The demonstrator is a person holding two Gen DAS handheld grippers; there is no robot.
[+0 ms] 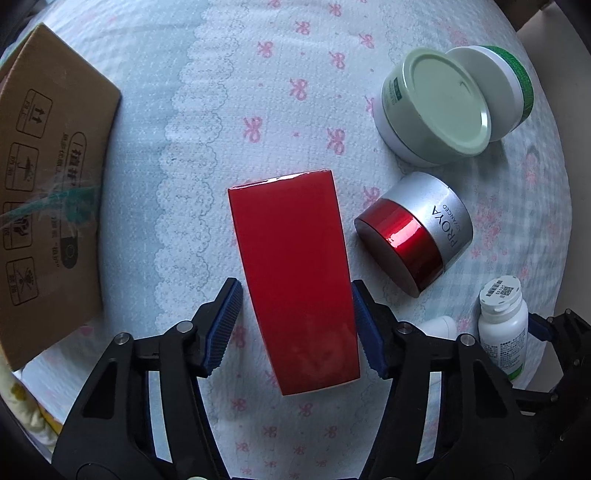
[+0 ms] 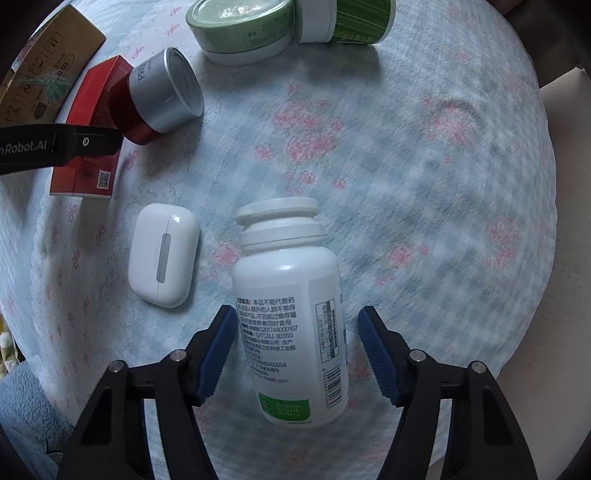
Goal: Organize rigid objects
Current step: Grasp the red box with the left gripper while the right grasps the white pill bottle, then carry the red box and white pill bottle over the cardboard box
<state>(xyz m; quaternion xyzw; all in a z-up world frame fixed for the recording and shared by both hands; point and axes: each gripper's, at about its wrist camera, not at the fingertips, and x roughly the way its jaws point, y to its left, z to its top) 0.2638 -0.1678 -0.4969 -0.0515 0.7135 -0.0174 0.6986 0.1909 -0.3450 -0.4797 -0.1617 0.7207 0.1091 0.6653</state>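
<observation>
The left wrist view looks straight down on a quilted cloth with pink bows (image 1: 207, 92); the left gripper (image 1: 295, 325) straddles the red box (image 1: 295, 273), which lies flat near the cloth's middle, its lower half between the jaws. The right-hand pad looks to touch the box's long side, while a thin strip of cloth shows at the left-hand pad, so I judge the grip narrow but not yet firm. A cardboard carton (image 1: 51, 192) sits at the cloth's left edge; a red and silver jar (image 1: 413, 232) lies just beside the box.

In the right wrist view the right gripper (image 2: 297, 350) brackets the white bottle (image 2: 291, 317), lying on its side with its cap pointing away; gaps show on both sides, so the jaws are narrow and hold nothing. A white earbud case (image 2: 162, 254) lies just beside the bottle; two green jars (image 2: 288, 26) rest toward the far edge.

The box is glossy card, probably light, slippery and crushable; take it across its long sides. The bottle is stiff and apt to roll; squeeze the labelled body at mid-length.
</observation>
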